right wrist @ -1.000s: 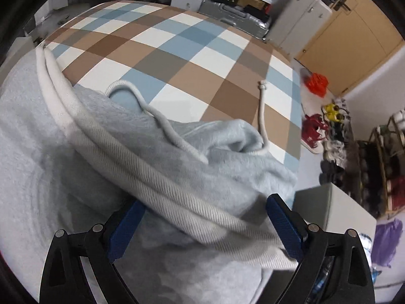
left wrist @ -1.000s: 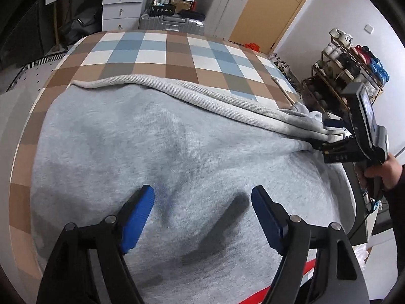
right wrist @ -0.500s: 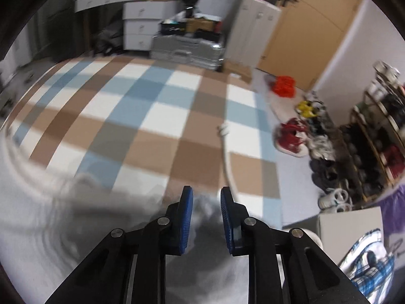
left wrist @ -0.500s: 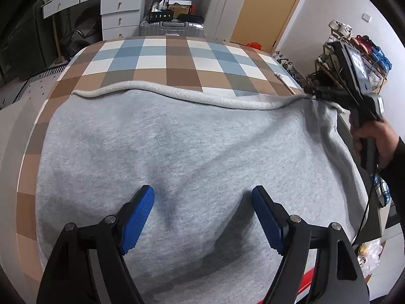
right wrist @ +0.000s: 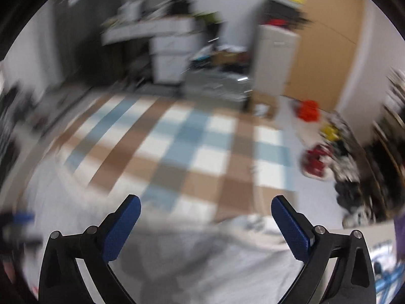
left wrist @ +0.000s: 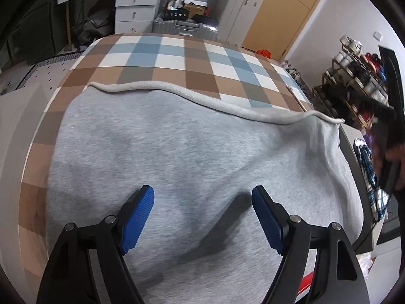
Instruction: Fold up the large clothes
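A large grey sweatshirt [left wrist: 182, 152] lies spread flat on the checked table [left wrist: 177, 58], its ribbed hem [left wrist: 192, 96] running across the far side. My left gripper [left wrist: 202, 217] hovers open just above the cloth near its front, nothing between its blue pads [left wrist: 138, 217]. In the blurred right wrist view my right gripper [right wrist: 206, 230] is above the sweatshirt's right edge [right wrist: 227, 266]; its jaws are opening wide with nothing between them. The right device and the hand holding it [left wrist: 389, 152] show at the right edge of the left wrist view.
Beyond the table stand white drawers [left wrist: 136, 10], a silver suitcase [left wrist: 184, 26] and a white cabinet [left wrist: 243, 15]. A shoe rack [left wrist: 354, 76] and shoes on the floor [right wrist: 316, 162] are on the right. A plaid cloth [left wrist: 372, 177] lies on a grey box beside the table.
The right gripper shut on the bunched hem, pulled it out to the right so the sweatshirt lies flat, then let go and rose with its jaws wide. The left gripper stayed put.
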The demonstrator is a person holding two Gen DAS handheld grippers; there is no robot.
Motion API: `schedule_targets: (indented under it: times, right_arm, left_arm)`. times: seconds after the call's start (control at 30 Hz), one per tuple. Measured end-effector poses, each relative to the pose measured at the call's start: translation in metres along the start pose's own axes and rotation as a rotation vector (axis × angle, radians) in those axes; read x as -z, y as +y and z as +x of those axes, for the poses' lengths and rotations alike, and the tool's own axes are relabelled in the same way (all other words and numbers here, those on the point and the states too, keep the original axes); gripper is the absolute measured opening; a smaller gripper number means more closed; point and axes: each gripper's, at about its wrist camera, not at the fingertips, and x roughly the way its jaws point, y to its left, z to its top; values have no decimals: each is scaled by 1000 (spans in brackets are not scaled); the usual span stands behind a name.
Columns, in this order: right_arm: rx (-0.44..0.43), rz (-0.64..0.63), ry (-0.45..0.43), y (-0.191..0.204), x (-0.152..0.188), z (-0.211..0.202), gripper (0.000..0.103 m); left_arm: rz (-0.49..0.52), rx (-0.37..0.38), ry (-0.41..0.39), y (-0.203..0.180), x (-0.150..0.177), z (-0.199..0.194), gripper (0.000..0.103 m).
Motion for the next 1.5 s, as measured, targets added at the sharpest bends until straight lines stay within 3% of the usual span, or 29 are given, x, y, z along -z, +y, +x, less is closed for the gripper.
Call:
schedule_targets:
  times: [0.13,0.27,0.37,0.53,0.67,0.73,0.83,0.97,1.07,1.1,1.2,1.5]
  right_arm:
    - [4,-193,139,66,5,33,103]
    - [24,-318,218,106,12,70,103]
    - [26,-276,283,104,11,98,103]
    - [94,-146,293,85,-7,128,103]
    - [242,-112,222,71,-24,130,101]
    - [271,-54,179,57,-33,125,101]
    - [138,65,138,40,-39,98,103]
    - [-54,85,163,44,-27,65,103]
    - [-234,148,280,50,-11,59,103]
    - [-332,216,317,49,-2,57,103]
    - [-453,299,376,56,7,60,103]
    - [-422,315,507,76,-5,128,103]
  left_arm:
    - [-19,-10,-13,5,0,-3,76]
    - [-29,-16,-28,10,2,-9,76]
    - [-36,-17,-25,15,0,-9,76]
    - [-46,-10,-26,20,-5,-9,76]
    - [-46,-17,-16,21,-8,-5,76]
    - [-48,-20,-9,22,-8,-4,76]
    - [-58,-16,0,25,-7,-4,76]
    - [-65,-12,0,25,-5,-6,76]
    - [-73,-6,10,23,-3,-5,76]
    - [-75,0,14,23,-3,-5,76]
    - [-71,4,11,20,-3,-6,76]
    - [-92,0,22,30,-4,-4,76]
